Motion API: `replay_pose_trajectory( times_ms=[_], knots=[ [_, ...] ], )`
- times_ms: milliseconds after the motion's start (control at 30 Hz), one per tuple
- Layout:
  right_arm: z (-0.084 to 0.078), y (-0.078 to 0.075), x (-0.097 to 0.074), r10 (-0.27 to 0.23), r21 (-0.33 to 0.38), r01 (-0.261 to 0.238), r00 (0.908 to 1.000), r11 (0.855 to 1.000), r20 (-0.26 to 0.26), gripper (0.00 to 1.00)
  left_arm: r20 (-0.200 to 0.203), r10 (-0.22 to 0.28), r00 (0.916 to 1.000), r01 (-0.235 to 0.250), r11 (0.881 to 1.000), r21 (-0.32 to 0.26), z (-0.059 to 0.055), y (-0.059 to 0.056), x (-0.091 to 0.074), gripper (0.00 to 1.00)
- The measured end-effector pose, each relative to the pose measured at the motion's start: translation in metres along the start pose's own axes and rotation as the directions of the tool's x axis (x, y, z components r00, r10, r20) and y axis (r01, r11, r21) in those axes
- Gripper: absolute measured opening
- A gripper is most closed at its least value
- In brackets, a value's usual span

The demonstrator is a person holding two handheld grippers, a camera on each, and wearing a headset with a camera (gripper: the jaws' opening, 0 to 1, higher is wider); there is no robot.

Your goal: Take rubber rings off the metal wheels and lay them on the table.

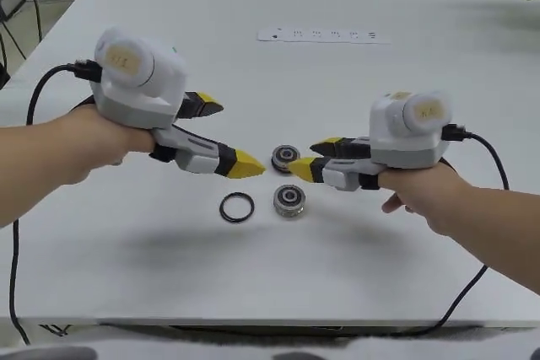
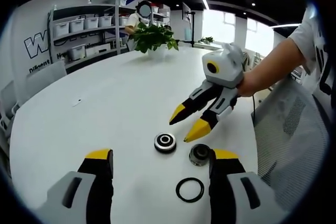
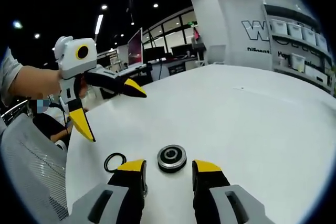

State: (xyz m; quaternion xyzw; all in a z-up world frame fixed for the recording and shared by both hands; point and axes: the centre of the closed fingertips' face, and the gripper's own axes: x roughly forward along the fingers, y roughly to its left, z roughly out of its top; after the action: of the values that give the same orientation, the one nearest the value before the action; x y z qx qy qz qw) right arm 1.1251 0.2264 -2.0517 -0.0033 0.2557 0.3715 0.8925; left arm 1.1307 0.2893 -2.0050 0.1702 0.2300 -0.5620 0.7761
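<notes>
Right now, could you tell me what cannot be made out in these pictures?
Nearer metal wheel: right gripper view, mostly behind the right gripper's own jaw.
Farther metal wheel: head view, too small to tell whether it carries a ring.
Power strip: head view, markings too small.

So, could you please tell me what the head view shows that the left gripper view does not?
The head view adds a power strip at the far side of the table. The left gripper view adds shelves stacked with bins. Both share the far metal wheel, the near metal wheel, the loose rubber ring and the right gripper, its jaws apart.
</notes>
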Motion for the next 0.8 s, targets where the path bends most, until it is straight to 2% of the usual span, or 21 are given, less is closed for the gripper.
replay_pose_trajectory(
  times_ms=[200, 600, 800],
  knots=[
    [-0.004, -0.006, 0.001, -0.01, -0.005, 0.01, 0.9999, 1.0, -0.01, 0.31, -0.02, -0.013, 0.9997, 0.013, 1.0, 0.008, -0.002, -0.002, 0.012, 0.62],
    [-0.011, -0.011, 0.004, -0.013, -0.013, 0.013, 0.9996, 1.0, -0.024, 0.27, -0.038, -0.037, 0.9986, 0.038, 0.999, 0.017, -0.002, -0.006, 0.033, 0.51],
    [-0.014, -0.012, 0.006, -0.01, -0.022, 0.009, 0.9994, 1.0, -0.033, 0.25, -0.057, -0.045, 0.9973, 0.046, 0.999, 0.014, -0.007, -0.006, 0.041, 0.46]
  ],
)
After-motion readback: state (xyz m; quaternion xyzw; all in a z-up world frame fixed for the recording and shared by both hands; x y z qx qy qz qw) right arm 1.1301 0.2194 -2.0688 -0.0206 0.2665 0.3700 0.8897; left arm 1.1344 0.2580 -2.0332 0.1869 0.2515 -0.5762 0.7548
